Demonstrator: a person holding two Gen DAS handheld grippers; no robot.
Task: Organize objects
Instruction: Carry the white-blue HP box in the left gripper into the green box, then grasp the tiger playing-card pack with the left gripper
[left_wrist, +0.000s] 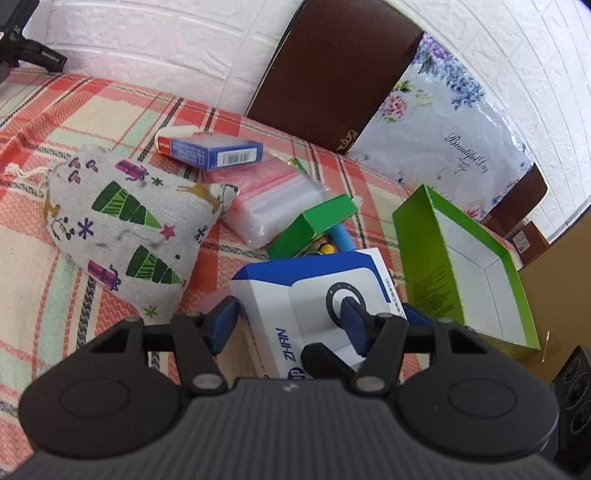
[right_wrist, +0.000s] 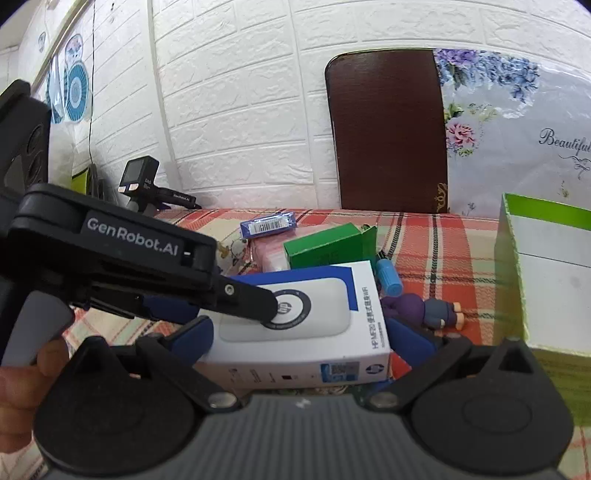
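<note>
The white-and-blue box (left_wrist: 317, 302) lies on the plaid-covered desk (left_wrist: 110, 107), beside the green tray (left_wrist: 417, 251). The left claw (left_wrist: 291, 317) seems clamped across it (one pad on its top). The right claw (right_wrist: 301, 338) gapes wide around it, holding nothing.

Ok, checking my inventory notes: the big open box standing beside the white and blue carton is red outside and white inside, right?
Not quite. The open box is green outside, not red, as the left wrist view shows. It is white inside and stands beside the white and blue carton.
</note>
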